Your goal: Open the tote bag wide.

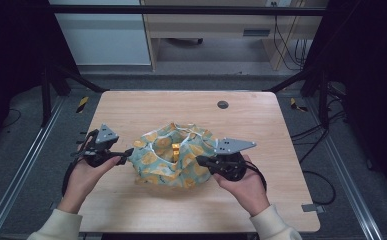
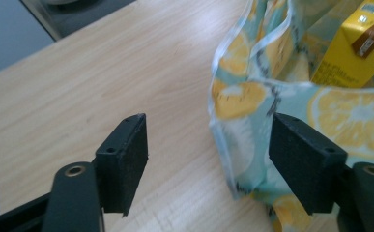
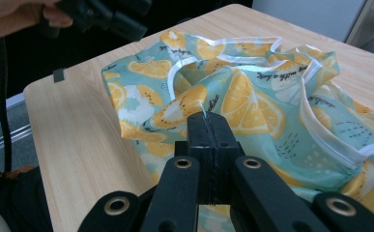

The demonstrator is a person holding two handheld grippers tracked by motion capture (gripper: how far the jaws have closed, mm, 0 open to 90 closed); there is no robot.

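Note:
A soft bag (image 1: 173,155) printed with lemon slices on pale teal lies open in the middle of the wooden table (image 1: 181,107). A yellow carton (image 1: 175,148) stands inside it, seen close in the left gripper view (image 2: 353,48). My left gripper (image 1: 128,154) is at the bag's left edge with its jaws apart (image 2: 208,140). The bag's white-trimmed rim (image 2: 223,96) stands between them, close to the right-hand pad (image 2: 295,154). My right gripper (image 1: 201,161) is at the bag's right side, shut on a fold of the cloth (image 3: 208,118).
A round black grommet (image 1: 222,104) sits in the table's far half. A small grey tab (image 1: 312,207) sticks out at the near right edge. Black frame posts and cables stand around the table. In the right gripper view the other hand's gripper (image 3: 102,17) shows beyond the bag (image 3: 252,96).

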